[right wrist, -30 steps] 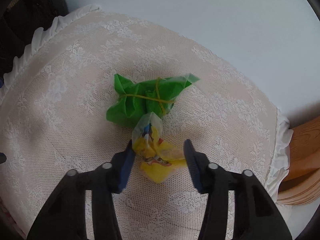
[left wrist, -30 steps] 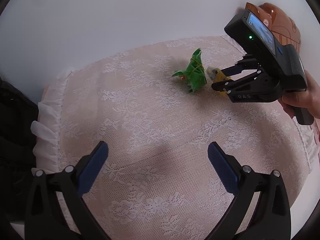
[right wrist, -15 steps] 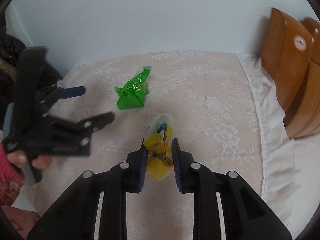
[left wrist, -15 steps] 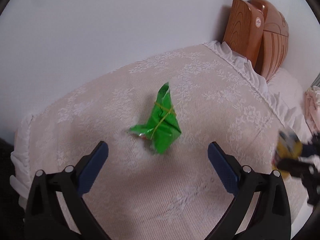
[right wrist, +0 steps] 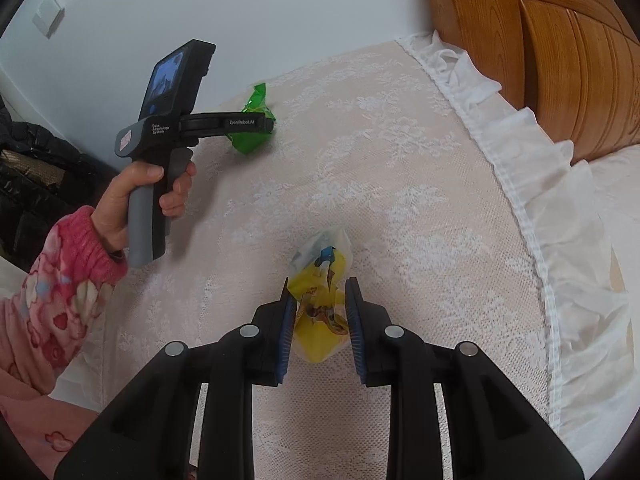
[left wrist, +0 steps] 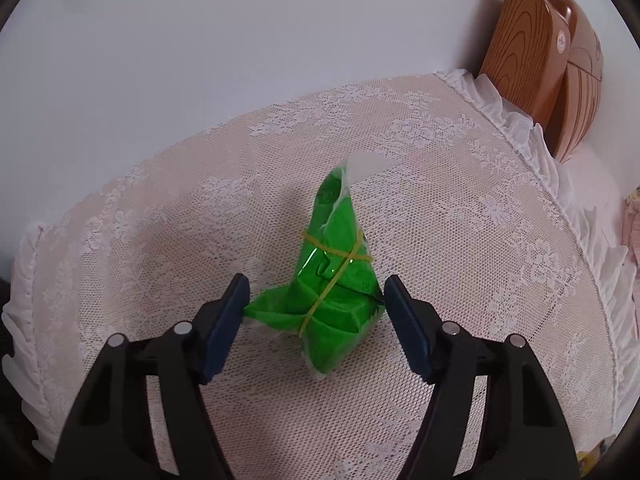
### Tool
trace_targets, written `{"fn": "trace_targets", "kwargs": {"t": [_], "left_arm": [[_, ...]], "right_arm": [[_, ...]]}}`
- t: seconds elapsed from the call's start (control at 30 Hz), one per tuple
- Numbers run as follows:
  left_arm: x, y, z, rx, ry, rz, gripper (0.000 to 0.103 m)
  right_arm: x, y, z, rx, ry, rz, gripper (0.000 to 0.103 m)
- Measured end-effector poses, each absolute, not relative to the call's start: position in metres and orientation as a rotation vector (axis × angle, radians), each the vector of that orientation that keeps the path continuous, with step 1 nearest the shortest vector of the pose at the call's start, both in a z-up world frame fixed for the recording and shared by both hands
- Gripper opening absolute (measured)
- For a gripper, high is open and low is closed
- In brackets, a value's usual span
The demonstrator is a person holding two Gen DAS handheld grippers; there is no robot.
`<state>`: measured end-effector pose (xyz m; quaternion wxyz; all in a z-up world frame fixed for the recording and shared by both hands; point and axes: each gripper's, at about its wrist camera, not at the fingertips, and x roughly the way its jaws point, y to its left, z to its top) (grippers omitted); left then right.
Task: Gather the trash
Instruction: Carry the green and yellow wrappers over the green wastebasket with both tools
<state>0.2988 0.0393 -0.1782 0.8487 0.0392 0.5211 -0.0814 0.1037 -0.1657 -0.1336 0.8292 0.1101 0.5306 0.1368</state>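
Note:
A green wrapper (left wrist: 336, 304) bound with a yellow rubber band lies on the lace-covered bed (left wrist: 460, 200). My left gripper (left wrist: 315, 285) straddles it, its jaws closing, and the blue pads (left wrist: 224, 320) just reach the wrapper's corners without squeezing it. In the right wrist view the same left gripper (right wrist: 264, 122) points down over the green wrapper (right wrist: 250, 142), held by a hand (right wrist: 136, 184) in a pink sleeve. My right gripper (right wrist: 319, 284) is shut on a crumpled yellow wrapper (right wrist: 320, 332), held a little above the lace.
A wooden headboard (right wrist: 540, 40) stands at the right behind the cover's white frill (right wrist: 560, 208). Dark black fabric (right wrist: 32, 168) lies off the bed's left side. A pale wall rises behind, with a switch plate (right wrist: 48, 20).
My left gripper came in over the green wrapper and its jaws narrowed around it. My right gripper shut on the yellow wrapper, rolled, and carried it away from the green one.

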Motion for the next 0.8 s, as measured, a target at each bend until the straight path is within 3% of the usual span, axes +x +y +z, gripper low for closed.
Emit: {"fn": "trace_targets", "kwargs": {"t": [0.3, 0.8], "left_arm": [[0.229, 0.043, -0.133, 0.111, 1.051, -0.165, 0.065], [0.015, -0.025, -0.086, 0.105, 1.032, -0.376, 0.065]], "right_arm": [[0.063, -0.166, -0.131, 0.215, 1.120, 0.234, 0.026], [-0.049, -0.197, -0.128, 0.295, 1.165, 0.206, 0.026]]}}
